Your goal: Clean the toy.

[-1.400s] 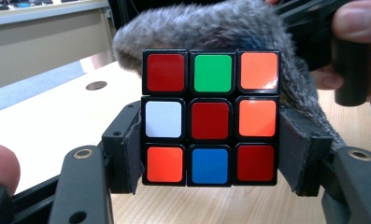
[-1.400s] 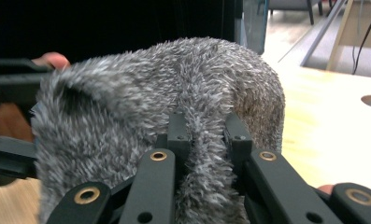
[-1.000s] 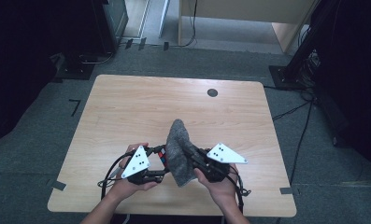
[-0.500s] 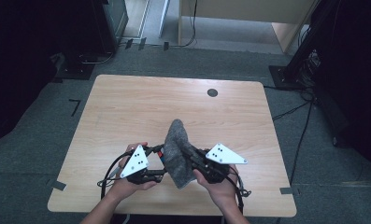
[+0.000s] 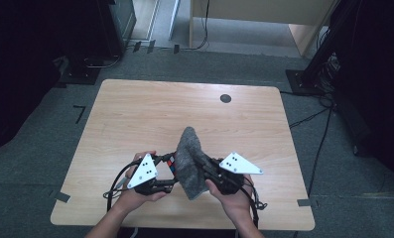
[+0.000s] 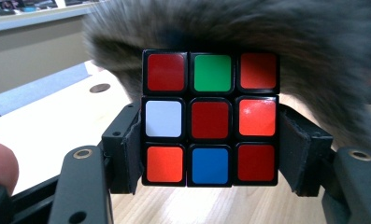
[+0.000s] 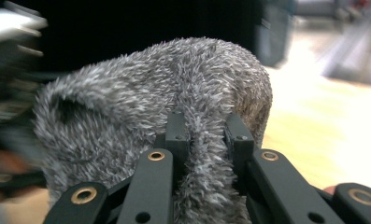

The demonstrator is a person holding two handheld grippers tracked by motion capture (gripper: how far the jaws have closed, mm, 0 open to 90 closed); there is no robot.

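High view, lower centre: the left gripper (image 5: pixel 170 174) is clamped on a cube (image 6: pixel 211 118), its pads against two opposite sides, and the right gripper (image 5: pixel 204 169) pinches a fold of grey furry cloth (image 5: pixel 190 161) just beside it. Cloth drapes behind the cube, seemingly wiping or wrapping it; most of that looks undone, since one face is bare. Both hover over the wooden table (image 5: pixel 150 114), which carries a dark round spot (image 5: pixel 226 98); dark stands and cables edge the grey floor.

Above the table's (image 5: pixel 135 114) near edge, the cube (image 5: pixel 170 163) sits just left of the cloth (image 5: pixel 190 158).
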